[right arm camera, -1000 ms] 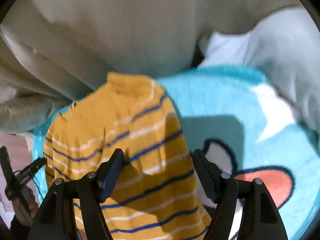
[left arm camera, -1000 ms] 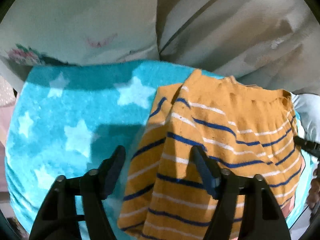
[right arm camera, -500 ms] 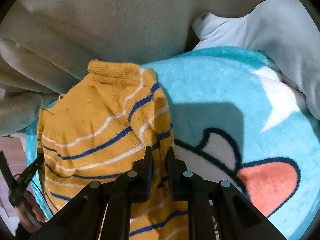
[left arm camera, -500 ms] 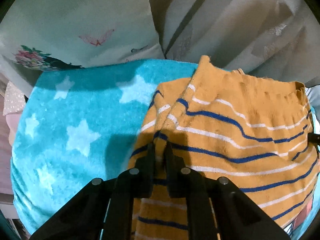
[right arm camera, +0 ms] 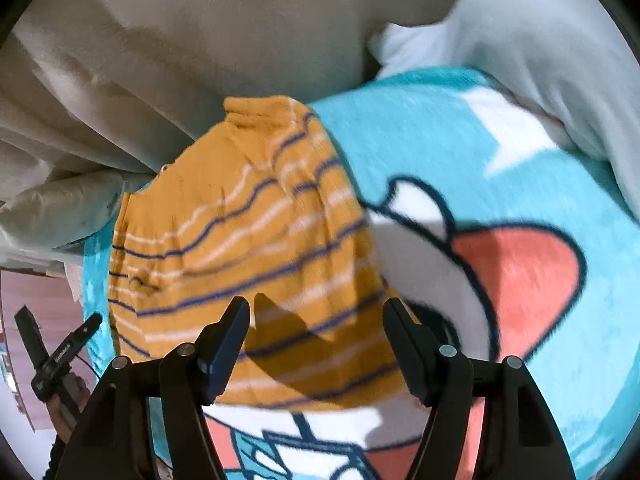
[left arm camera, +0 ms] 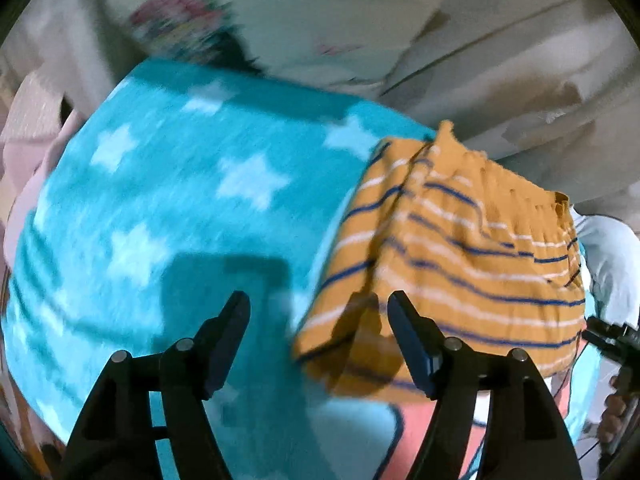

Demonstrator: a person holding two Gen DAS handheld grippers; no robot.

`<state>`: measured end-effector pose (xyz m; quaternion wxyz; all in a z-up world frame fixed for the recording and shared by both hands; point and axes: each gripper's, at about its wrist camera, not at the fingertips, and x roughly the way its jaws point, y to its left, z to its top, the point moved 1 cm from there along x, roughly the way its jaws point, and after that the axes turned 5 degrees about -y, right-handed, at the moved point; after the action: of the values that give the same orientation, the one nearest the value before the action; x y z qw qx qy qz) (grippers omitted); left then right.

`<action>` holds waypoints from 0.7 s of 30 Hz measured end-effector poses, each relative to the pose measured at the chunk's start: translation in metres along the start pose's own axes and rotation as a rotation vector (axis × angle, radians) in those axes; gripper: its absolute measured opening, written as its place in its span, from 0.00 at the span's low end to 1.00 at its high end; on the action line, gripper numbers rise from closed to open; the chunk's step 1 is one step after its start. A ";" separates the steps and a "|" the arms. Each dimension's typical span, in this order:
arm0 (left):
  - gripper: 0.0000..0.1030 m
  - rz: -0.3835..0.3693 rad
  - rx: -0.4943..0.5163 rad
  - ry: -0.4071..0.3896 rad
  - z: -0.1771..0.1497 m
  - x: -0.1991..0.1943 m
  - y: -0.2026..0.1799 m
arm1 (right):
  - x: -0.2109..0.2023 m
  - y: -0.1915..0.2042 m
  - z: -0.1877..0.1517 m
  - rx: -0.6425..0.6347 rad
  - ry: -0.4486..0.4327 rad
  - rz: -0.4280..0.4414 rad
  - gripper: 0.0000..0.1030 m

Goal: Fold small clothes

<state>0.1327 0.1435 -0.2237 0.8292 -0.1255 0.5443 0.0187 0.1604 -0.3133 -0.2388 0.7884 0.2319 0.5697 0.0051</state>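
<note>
A small mustard-yellow knit sweater [left arm camera: 460,248] with blue and white stripes lies folded on a turquoise blanket [left arm camera: 180,220]. In the left wrist view my left gripper [left arm camera: 319,316] hovers over the sweater's lower left corner, its jaws opening, with no cloth pinched between them. In the right wrist view the sweater [right arm camera: 248,240] fills the middle. My right gripper [right arm camera: 316,320] hangs above its near edge, jaws opening too, and the pads press on nothing. Both views are blurred by motion.
The blanket [right arm camera: 500,168] bears white stars and a cartoon face with a red mouth. Pale bedding [right arm camera: 200,40] and a white pillow [right arm camera: 540,48] lie beyond it. A floral-print pillow [left arm camera: 240,20] sits at the back left. The other hand-held gripper [right arm camera: 56,356] shows at the left edge.
Half a second ago both grippers were shut, pinching the sweater's edges. Now both stand open and have drawn back from the cloth, which lies where it was let go.
</note>
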 end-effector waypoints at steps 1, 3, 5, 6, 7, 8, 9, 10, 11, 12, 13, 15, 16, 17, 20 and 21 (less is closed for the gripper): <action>0.68 0.001 -0.012 0.007 -0.004 -0.001 0.003 | 0.000 -0.004 -0.004 0.011 0.003 0.010 0.71; 0.69 -0.002 -0.031 0.019 -0.010 0.003 0.005 | -0.005 -0.018 -0.011 0.022 0.007 0.029 0.71; 0.69 -0.007 -0.050 0.047 -0.018 0.012 0.003 | -0.005 -0.024 -0.019 0.029 0.011 0.024 0.71; 0.69 -0.025 -0.064 0.058 -0.021 0.010 0.005 | -0.004 -0.026 -0.021 0.033 0.012 0.018 0.71; 0.68 -0.048 -0.071 0.066 -0.023 0.012 0.003 | -0.003 -0.029 -0.024 0.037 0.010 0.009 0.71; 0.69 -0.058 -0.067 0.069 -0.024 0.013 0.000 | -0.004 -0.033 -0.026 0.052 0.007 0.012 0.71; 0.69 -0.060 -0.052 0.070 -0.026 0.013 -0.004 | -0.004 -0.037 -0.027 0.064 0.007 0.022 0.71; 0.69 -0.069 -0.040 0.076 -0.027 0.015 -0.008 | -0.003 -0.041 -0.027 0.069 0.010 0.016 0.71; 0.69 -0.089 -0.035 0.088 -0.028 0.017 -0.011 | -0.003 -0.043 -0.028 0.070 0.008 -0.004 0.71; 0.69 -0.100 -0.027 0.106 -0.029 0.022 -0.016 | -0.004 -0.046 -0.028 0.076 0.005 0.002 0.71; 0.69 -0.096 -0.018 0.121 -0.030 0.027 -0.019 | -0.004 -0.048 -0.030 0.079 0.004 0.007 0.71; 0.69 -0.079 -0.018 0.139 -0.031 0.038 -0.023 | -0.001 -0.050 -0.031 0.076 0.011 -0.013 0.71; 0.69 -0.078 -0.029 0.144 -0.030 0.042 -0.024 | 0.001 -0.052 -0.033 0.081 0.020 -0.010 0.71; 0.65 -0.076 -0.046 0.145 -0.029 0.045 -0.024 | 0.004 -0.054 -0.034 0.090 0.032 -0.005 0.71; 0.35 -0.064 -0.094 0.150 -0.027 0.051 -0.023 | 0.004 -0.049 -0.037 0.080 0.014 0.021 0.64; 0.33 -0.058 -0.104 0.152 -0.026 0.053 -0.023 | 0.005 -0.046 -0.037 0.075 0.016 0.027 0.52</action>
<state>0.1352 0.1098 -0.2772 0.7780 -0.1850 0.6003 0.0135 0.1172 -0.3395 -0.2696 0.7744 0.2690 0.5727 -0.0035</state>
